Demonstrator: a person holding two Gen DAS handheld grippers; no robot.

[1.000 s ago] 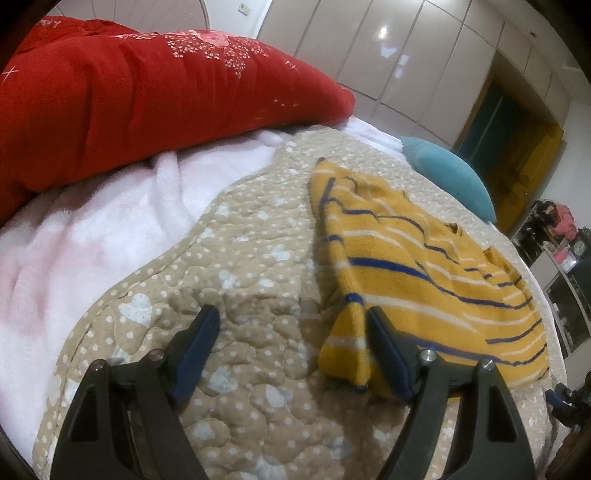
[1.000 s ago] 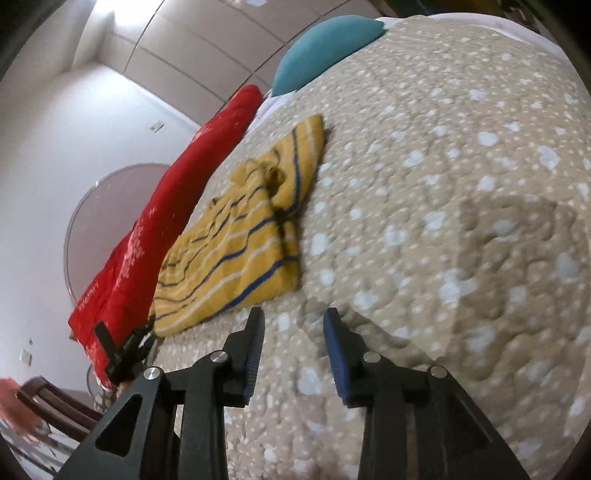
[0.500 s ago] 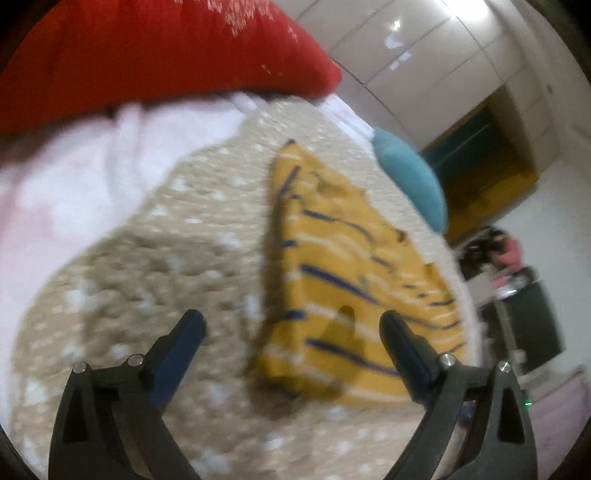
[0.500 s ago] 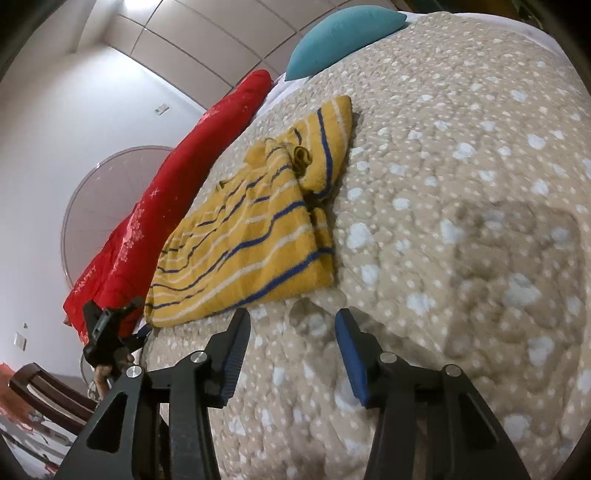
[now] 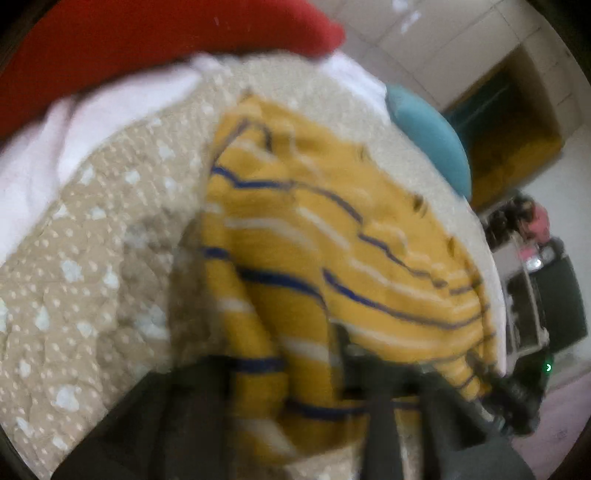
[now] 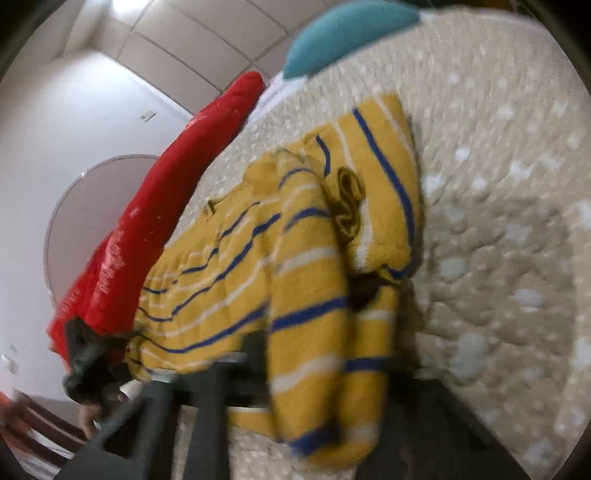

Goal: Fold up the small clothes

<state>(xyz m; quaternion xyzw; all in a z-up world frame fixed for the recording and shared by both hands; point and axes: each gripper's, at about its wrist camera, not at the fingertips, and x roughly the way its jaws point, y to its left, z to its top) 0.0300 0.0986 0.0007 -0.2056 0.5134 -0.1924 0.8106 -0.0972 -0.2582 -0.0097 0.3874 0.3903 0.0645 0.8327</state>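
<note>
Both grippers, left [image 5: 291, 373] and right [image 6: 325, 354], have jaws clamped on the yellow striped garment's [image 5: 332, 240] near corners above the quilt [image 6: 498, 221].

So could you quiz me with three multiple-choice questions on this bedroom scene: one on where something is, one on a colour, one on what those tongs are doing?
1. Where does the striped garment lie?
A. on the dotted beige quilt
B. on the floor
C. on a chair

2. What colour is the cushion at the far end of the bed?
A. black
B. teal
C. orange

3. What are the left tongs doing?
A. hanging far from the cloth
B. holding a cup
C. straddling an edge of the garment

Answers: 1 A, quilt shows all around it. 2 B, plainly teal in both views. 3 C, cloth sits between the fingers.
</note>
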